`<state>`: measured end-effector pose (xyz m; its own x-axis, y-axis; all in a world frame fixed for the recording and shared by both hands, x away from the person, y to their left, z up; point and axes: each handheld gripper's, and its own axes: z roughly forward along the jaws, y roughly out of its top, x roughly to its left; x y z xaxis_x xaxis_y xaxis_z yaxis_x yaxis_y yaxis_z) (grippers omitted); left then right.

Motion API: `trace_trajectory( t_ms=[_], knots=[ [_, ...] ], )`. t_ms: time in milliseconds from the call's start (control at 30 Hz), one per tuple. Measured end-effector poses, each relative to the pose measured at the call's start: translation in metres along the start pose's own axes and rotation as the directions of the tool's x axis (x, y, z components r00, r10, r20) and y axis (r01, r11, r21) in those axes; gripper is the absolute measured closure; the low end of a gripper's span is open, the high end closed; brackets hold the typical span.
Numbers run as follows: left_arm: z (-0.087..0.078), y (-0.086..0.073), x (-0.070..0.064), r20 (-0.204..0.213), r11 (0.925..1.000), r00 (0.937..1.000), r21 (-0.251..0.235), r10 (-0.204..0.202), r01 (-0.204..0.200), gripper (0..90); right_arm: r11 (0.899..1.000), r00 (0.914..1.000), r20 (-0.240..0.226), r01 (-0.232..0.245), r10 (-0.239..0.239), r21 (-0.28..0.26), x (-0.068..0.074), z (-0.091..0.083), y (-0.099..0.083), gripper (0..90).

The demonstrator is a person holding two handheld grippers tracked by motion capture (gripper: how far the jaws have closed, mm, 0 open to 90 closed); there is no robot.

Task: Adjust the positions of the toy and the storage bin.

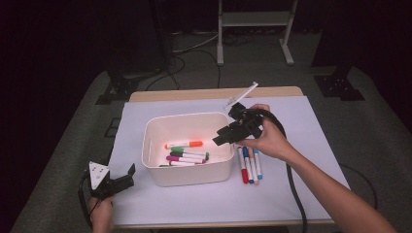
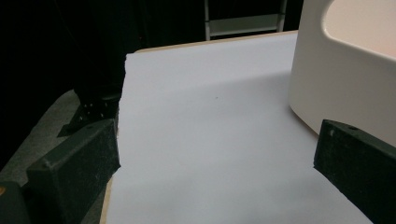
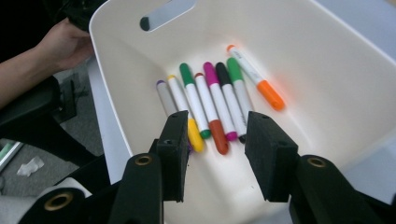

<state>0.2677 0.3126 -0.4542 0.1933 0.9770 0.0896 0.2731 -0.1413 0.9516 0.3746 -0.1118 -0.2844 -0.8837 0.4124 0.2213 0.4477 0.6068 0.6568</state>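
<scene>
A white bin stands mid-table and holds several markers. In the right gripper view the markers lie side by side on the bin's floor, with an orange-capped one apart from the row. My right gripper hovers over the bin's right rim, open and empty, jaws pointing down into it. Three more markers lie on the table right of the bin. My left gripper rests open at the table's front left corner, beside the bin's wall.
A white sheet covers the table. A clear pen-like stick lies near the far edge. A person's hand shows beyond the bin in the right gripper view. A cable trails along the right forearm.
</scene>
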Motion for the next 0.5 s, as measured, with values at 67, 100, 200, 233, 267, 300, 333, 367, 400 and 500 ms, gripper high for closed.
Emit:
trace_trajectory(
  t_ms=[67,100,200,233,267,300,333,367,400,500],
  knots=[
    [0.0,0.0,0.0,-0.001,1.0,1.0,0.0,0.0,0.0,0.0,1.0,0.9999,0.006,-0.01,0.01,-0.01,-0.004,-0.008,-0.006,58.0],
    [0.0,0.0,0.0,-0.001,1.0,1.0,-0.001,0.0,0.0,0.0,1.0,0.9998,0.014,-0.017,0.017,-0.013,-0.005,-0.012,-0.009,58.0],
    [0.0,0.0,0.0,-0.002,1.0,1.0,0.0,0.0,0.0,0.0,0.999,0.9991,0.029,-0.031,0.032,-0.027,-0.011,-0.022,-0.018,57.7],
    [0.0,0.0,0.0,-0.002,1.0,1.0,0.001,0.0,0.0,0.0,0.999,0.9985,0.032,-0.044,0.045,-0.032,-0.012,-0.024,-0.02,57.7],
    [0.0,0.0,0.0,-0.002,1.0,1.0,0.001,0.0,0.0,0.0,0.998,0.9981,0.039,-0.047,0.048,-0.035,-0.014,-0.027,-0.023,57.4],
    [0.0,0.0,0.0,-0.002,1.0,1.0,0.001,0.0,0.0,0.0,0.998,0.9978,0.043,-0.048,0.05,-0.038,-0.015,-0.029,-0.026,57.4],
    [0.0,0.0,0.0,-0.003,1.0,1.0,0.0,0.0,0.0,0.0,0.998,0.9973,0.045,-0.056,0.058,-0.043,-0.017,-0.031,-0.029,57.2],
    [0.0,0.0,0.0,-0.003,1.0,1.0,0.0,0.0,0.0,0.0,0.997,0.997,0.047,-0.059,0.061,-0.046,-0.018,-0.033,-0.032,57.1],
    [0.0,0.0,0.0,-0.004,1.0,1.0,0.001,-0.001,0.001,0.0,0.997,0.9964,0.051,-0.065,0.068,-0.046,-0.02,-0.035,-0.034,56.8],
    [0.0,0.0,0.0,-0.005,1.0,1.0,0.001,-0.002,0.002,0.0,0.995,0.9946,0.058,-0.083,0.086,-0.055,-0.024,-0.038,-0.042,56.4]
  ],
)
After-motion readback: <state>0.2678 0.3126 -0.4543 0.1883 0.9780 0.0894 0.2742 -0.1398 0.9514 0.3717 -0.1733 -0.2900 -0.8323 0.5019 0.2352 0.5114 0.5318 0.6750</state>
